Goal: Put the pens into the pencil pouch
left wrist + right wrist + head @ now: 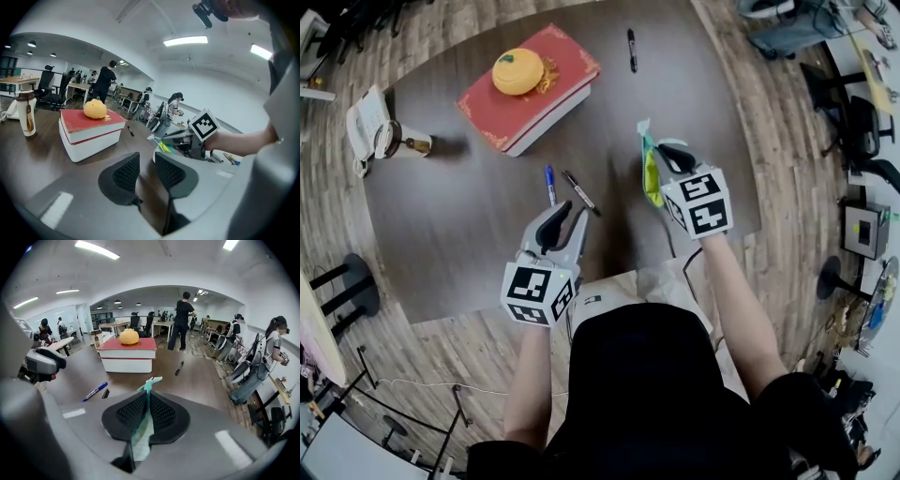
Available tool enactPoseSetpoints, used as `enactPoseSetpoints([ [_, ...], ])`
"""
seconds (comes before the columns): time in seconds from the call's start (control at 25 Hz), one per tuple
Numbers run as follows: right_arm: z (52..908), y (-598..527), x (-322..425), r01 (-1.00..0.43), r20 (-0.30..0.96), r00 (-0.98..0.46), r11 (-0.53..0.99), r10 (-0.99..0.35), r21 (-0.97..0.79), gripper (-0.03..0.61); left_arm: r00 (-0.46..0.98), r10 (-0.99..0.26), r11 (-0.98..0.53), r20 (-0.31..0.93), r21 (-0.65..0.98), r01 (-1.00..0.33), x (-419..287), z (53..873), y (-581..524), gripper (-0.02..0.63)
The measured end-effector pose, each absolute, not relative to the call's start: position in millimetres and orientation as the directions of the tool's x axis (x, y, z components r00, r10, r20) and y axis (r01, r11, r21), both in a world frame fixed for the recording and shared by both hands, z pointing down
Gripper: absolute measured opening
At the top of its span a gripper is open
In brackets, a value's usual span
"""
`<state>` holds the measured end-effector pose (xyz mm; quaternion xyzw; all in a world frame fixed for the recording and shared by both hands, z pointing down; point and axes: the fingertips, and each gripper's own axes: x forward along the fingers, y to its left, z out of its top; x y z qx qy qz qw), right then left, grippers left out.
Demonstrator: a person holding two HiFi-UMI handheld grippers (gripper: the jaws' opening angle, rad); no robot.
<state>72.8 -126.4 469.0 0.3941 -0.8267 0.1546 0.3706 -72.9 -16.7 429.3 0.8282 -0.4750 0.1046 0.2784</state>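
Three pens lie on the dark table (469, 234). A blue pen (550, 185) and a black pen (581, 192) rest side by side just beyond my left gripper (572, 214). Another black pen (631, 49) lies at the far edge. The left gripper (146, 157) is open, with bare table showing through its narrow gap. My right gripper (661, 150) is shut on the pencil pouch (652, 173), a thin teal and yellow-green pouch held on edge above the table. Its teal corner (149, 383) pokes out between the right gripper's (147, 397) pads.
A thick red book (534, 94) with an orange ornament (517, 72) on top sits at the back of the table. A small bottle (403, 141) and a white object (367, 122) stand at the left edge. Office chairs and people fill the room behind.
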Motion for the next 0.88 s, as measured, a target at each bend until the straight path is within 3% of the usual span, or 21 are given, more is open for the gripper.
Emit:
enactPoseSetpoints([
  [0.48, 461, -112, 75, -0.760, 0.703, -0.462, 0.650, -0.541, 0.002, 0.029, 0.494, -0.702, -0.336, 0.512, 0.373, -0.865, -63, 472, 11, 0.115],
  [0.88, 455, -107, 77, -0.748, 0.665, -0.498, 0.663, -0.557, -0.005, 0.029, 0.455, -0.648, -0.298, 0.611, 0.347, -0.890, -45, 525, 20, 0.166],
])
